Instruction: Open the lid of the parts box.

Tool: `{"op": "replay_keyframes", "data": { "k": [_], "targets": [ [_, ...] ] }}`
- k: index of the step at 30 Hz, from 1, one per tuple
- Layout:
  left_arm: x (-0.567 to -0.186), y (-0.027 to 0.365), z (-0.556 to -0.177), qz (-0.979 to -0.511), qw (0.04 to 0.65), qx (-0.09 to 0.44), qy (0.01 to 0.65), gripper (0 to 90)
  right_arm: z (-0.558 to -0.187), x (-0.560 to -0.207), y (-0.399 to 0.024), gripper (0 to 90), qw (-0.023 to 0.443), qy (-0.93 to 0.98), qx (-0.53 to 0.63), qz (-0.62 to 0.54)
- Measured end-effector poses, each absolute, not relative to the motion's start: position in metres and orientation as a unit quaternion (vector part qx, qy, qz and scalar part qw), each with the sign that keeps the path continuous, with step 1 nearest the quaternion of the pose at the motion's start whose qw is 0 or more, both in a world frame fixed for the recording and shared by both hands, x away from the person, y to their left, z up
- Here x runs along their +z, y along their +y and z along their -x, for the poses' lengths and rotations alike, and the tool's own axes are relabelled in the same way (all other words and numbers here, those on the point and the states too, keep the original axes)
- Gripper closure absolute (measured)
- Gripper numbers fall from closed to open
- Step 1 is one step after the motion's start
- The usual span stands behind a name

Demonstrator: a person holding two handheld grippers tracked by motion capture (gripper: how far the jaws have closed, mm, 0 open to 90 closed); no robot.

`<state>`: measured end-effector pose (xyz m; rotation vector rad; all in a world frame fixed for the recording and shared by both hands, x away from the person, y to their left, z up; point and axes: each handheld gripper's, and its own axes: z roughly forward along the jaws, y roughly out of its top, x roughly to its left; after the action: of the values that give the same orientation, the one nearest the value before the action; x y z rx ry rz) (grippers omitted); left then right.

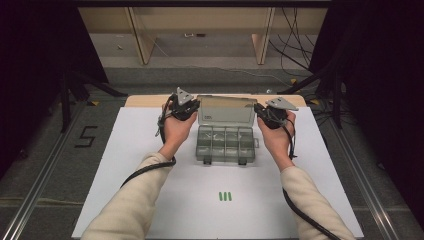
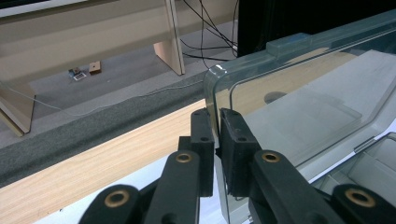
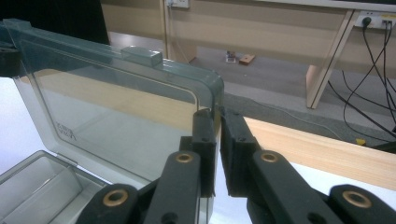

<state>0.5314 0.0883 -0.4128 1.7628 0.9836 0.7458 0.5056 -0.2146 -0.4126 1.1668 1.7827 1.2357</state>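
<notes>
With lid upright: L/R hand-held grippers apparently clamped on edges.

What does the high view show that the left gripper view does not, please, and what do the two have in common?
The high view alone takes in the three green pieces lying on the white mat, the box's divided tray, both hands and the right gripper on the lid's other side. The left gripper view alone gives the close detail: the left gripper shut on the side edge of the clear lid, and two small items on the floor. Both share the raised lid, the left gripper and the wooden table edge.
</notes>
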Motion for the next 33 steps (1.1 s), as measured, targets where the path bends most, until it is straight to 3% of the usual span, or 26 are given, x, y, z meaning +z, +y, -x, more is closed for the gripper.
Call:
{"op": "replay_keyframes", "data": {
  "k": [33],
  "targets": [
    [-0.421, 0.087, -0.535, -0.72, 0.478, 0.3, 0.404, 83.2, -0.513, -0.426, -0.217, 85.4, 0.322, 0.688, 0.463, -0.457]
  ]
}}
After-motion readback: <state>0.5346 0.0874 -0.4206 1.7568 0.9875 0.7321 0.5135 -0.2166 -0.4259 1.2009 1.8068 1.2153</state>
